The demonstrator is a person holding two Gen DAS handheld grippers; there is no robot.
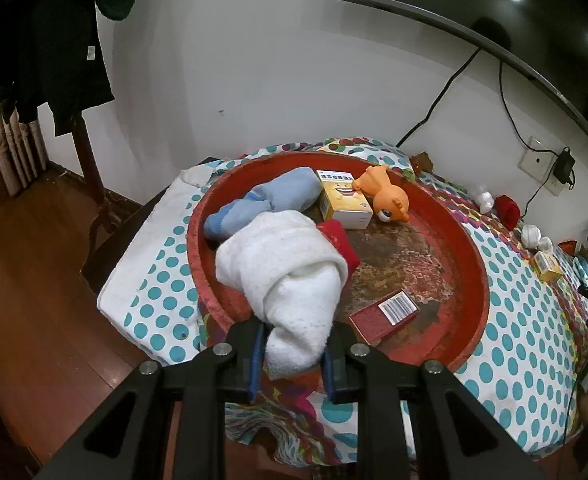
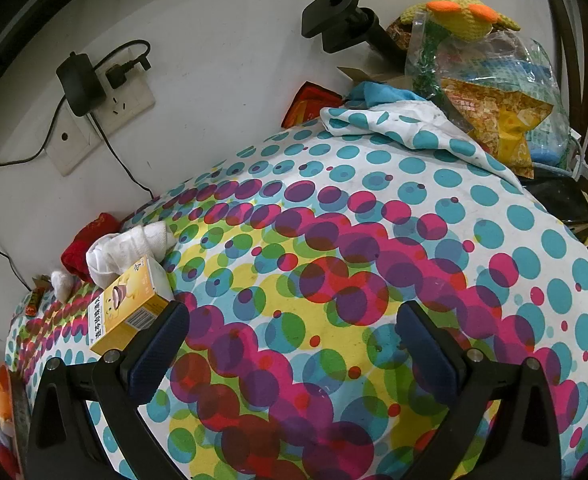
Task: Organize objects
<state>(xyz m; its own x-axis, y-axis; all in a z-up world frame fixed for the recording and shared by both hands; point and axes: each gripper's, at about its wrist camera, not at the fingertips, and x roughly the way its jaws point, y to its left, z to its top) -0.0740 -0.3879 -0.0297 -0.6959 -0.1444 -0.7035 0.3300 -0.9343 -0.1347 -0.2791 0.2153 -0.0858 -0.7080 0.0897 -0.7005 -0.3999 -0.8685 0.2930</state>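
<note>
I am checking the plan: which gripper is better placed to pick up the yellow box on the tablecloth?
Right. The right gripper is open, with the yellow box just beside its finger; the left gripper is shut on the white towel.

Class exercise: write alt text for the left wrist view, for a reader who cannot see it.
The left gripper is shut on a rolled white towel over the near rim of a round red tray on a polka-dot tablecloth. Inside the tray lie a blue cloth roll, a yellow box, an orange toy and a dark red box.

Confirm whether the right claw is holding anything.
No: the right claw is open, with only the dotted cloth between its fingers.
</note>
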